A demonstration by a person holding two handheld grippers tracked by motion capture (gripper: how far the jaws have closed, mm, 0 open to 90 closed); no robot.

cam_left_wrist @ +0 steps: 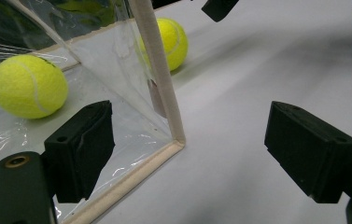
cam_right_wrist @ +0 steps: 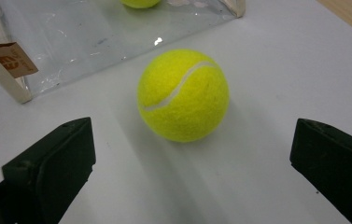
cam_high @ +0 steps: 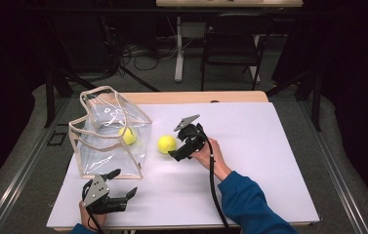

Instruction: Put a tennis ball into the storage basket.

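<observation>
A clear plastic bag (cam_high: 108, 136) with beige trim stands open at the table's left, and a yellow tennis ball (cam_high: 128, 135) lies inside it. A second tennis ball (cam_high: 167, 144) rests on the white table just right of the bag. My right gripper (cam_high: 177, 144) is open and points at this ball from the right, close but not touching. In the right gripper view the ball (cam_right_wrist: 183, 95) lies ahead of the spread jaws (cam_right_wrist: 192, 163). My left gripper (cam_high: 123, 183) is open near the bag's front corner (cam_left_wrist: 173, 135), with nothing held. The inner ball (cam_left_wrist: 29, 86) shows through the plastic.
The white table top (cam_high: 250, 161) has free room to the right and front. A tan label (cam_right_wrist: 12, 60) hangs on the bag's trim. A dark chair (cam_high: 230, 44) and cables stand beyond the table's far edge.
</observation>
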